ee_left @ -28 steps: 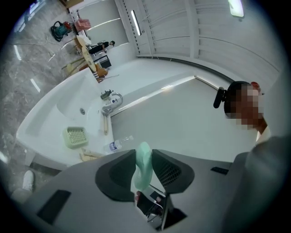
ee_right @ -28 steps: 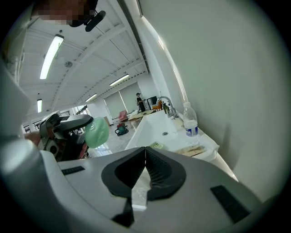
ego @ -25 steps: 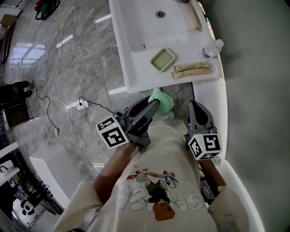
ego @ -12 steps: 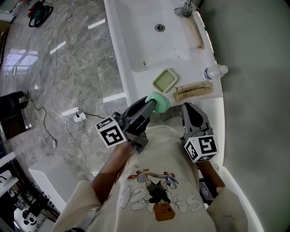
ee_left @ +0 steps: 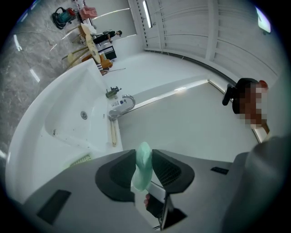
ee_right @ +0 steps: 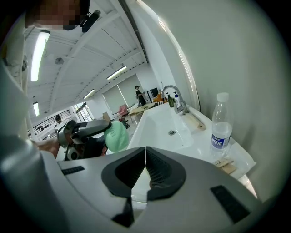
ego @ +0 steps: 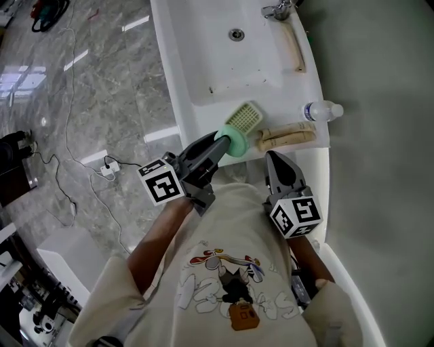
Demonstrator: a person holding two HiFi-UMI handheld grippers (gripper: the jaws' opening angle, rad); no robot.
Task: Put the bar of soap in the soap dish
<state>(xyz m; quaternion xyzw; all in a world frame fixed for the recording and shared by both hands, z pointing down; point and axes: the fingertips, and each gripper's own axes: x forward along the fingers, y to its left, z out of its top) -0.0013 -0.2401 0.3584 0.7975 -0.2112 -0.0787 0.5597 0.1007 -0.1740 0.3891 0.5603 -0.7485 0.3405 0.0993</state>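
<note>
A pale green oval bar of soap (ego: 237,144) is clamped edge-on in my left gripper (ego: 224,141), which is shut on it just over the near edge of the white counter (ego: 183,115). The same soap (ee_left: 143,166) stands upright between the dark pads. A light green slatted soap dish (ego: 245,118) lies on the counter right beyond the soap, and a strip of the soap dish (ee_left: 81,160) shows past the left jaw. My right gripper (ego: 277,161) hangs to the right, shut and empty, below the counter edge; from it I see the soap (ee_right: 117,135).
The basin (ego: 227,47) with its drain and faucet (ego: 278,9) fills the far counter. A wooden brush-like piece (ego: 287,135) and a lying water bottle (ego: 323,110) sit right of the dish. A marble floor with cables (ego: 74,122) is to the left.
The counter and dish have drawn nearer. My left gripper has carried the soap forward to just short of the dish. The right gripper has followed along, still shut.
</note>
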